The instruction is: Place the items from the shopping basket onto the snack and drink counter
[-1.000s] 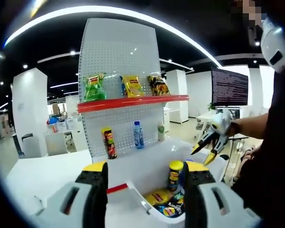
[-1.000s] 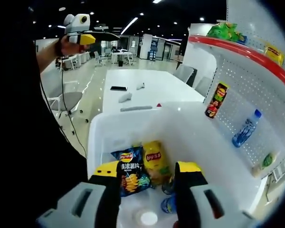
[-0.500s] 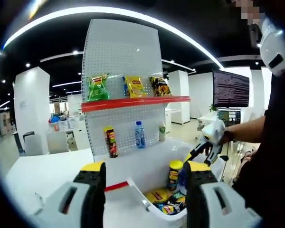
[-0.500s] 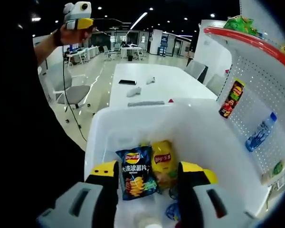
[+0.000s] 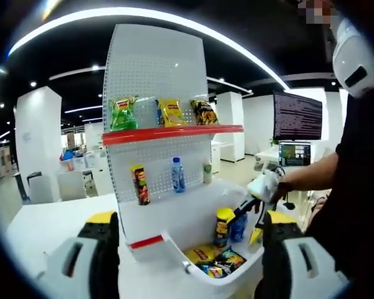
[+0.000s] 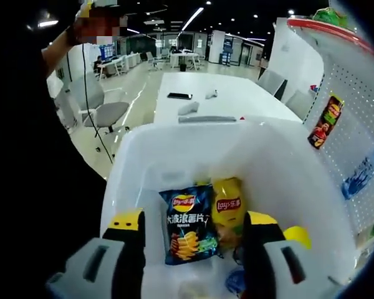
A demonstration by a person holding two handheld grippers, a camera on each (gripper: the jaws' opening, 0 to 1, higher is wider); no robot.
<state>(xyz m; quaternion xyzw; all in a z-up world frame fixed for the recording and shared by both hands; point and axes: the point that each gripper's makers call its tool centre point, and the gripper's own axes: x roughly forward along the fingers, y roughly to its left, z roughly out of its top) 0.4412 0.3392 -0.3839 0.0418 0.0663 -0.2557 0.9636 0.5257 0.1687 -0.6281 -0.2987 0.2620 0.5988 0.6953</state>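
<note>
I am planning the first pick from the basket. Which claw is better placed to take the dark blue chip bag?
The right claw. It is open, down in the white basket, with the dark blue chip bag between its jaws. The left claw is open but held back from the basket.

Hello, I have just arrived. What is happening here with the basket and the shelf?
A person holds a gripper in each hand. The right gripper, open, reaches into the white plastic shopping basket above a dark blue chip bag and a yellow chip bag. The left gripper waits open, facing the white pegboard counter with a red shelf. Nothing is grasped yet.
</note>
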